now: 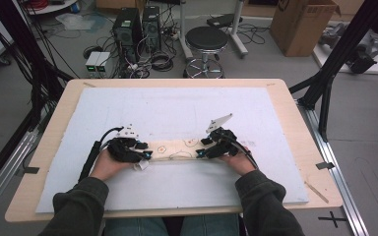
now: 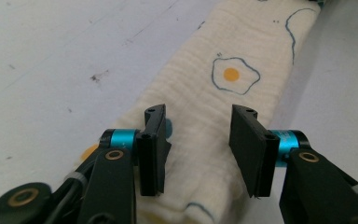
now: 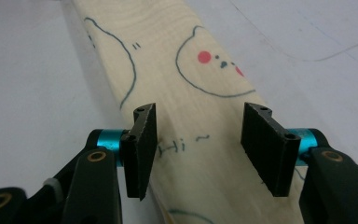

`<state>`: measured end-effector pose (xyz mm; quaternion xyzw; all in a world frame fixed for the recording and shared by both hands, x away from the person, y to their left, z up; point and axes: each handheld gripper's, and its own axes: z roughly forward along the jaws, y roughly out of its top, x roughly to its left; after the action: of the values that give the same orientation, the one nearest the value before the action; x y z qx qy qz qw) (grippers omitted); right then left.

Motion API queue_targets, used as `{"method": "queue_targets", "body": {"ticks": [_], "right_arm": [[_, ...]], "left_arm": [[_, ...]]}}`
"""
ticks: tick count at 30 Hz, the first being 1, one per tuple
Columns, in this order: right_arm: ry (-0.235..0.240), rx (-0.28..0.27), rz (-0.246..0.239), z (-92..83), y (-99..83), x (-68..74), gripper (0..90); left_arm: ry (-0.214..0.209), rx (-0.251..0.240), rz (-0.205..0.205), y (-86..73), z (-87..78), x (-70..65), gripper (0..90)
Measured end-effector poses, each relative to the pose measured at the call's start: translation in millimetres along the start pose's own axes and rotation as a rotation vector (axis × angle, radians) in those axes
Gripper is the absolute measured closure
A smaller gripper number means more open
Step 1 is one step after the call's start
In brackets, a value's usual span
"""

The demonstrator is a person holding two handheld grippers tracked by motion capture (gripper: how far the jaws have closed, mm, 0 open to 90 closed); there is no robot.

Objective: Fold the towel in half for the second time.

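**Both grippers set at the ends of the folded cloth**

A cream cloth, folded into a long narrow strip and printed with fried eggs and little faces, lies crosswise on the white mat, slightly toward six o'clock from the mat's middle. The left gripper sits at the strip's nine o'clock end, the right gripper at its three o'clock end, each pointing inward along the strip.

In the left gripper view the jaws stand apart over the cloth, with fabric between them and the pads clear of it, nothing pinched. The right gripper view shows the same: jaws parted astride the strip, pads not pressing on it.

The step in hand looks like folding the strip, with both ends either just let go or about to be taken; which of the two cannot be told. If another fold follows, it calls for closing one pair of jaws on all layers at an end, lifting it low, and carrying it toward the other end, edges matched. A shallow bite could catch only the top layer and open the fold.
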<state>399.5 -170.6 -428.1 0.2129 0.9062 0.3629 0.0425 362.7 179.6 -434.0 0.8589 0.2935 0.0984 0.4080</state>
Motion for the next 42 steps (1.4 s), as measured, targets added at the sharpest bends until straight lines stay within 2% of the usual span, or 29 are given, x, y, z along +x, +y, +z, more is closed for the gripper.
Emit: {"method": "queue_targets", "body": {"ticks": [7,11,17,25,34,35,37,42], "right_arm": [[-0.006,-0.005,0.002,-9.4,-5.8,-3.8,42.5],[-0.013,0.002,0.003,-14.4,-9.1,-5.2,41.9],[-0.019,0.003,0.001,-21.1,-17.3,-6.7,41.7],[-0.026,-0.002,-0.003,-24.1,-26.4,-6.0,41.2],[-0.046,-0.005,-0.026,-21.8,-31.2,-4.9,41.9],[-0.05,-0.003,-0.028,-21.8,-31.7,-4.6,42.1],[-0.062,-0.017,-0.045,-21.1,-33.7,-4.1,42.1],[-0.067,-0.066,-0.049,-20.9,-40.6,-3.0,42.3]], "left_arm": [[0.004,0.012,-0.002,-5.8,-7.4,3.8,46.1],[0.009,0.003,-0.005,-6.2,-8.1,3.3,44.6],[0.017,-0.015,-0.012,-6.0,-13.0,4.4,44.8],[0.016,-0.004,-0.012,-13.3,-15.5,5.1,47.6],[0.031,-0.012,0.007,-17.4,-14.1,3.7,47.9],[0.042,-0.013,0.021,-17.9,-14.0,2.8,48.9],[0.043,-0.012,0.03,-18.3,-13.7,2.4,49.6],[0.047,-0.019,0.037,-19.3,-13.3,2.3,49.6]]}}
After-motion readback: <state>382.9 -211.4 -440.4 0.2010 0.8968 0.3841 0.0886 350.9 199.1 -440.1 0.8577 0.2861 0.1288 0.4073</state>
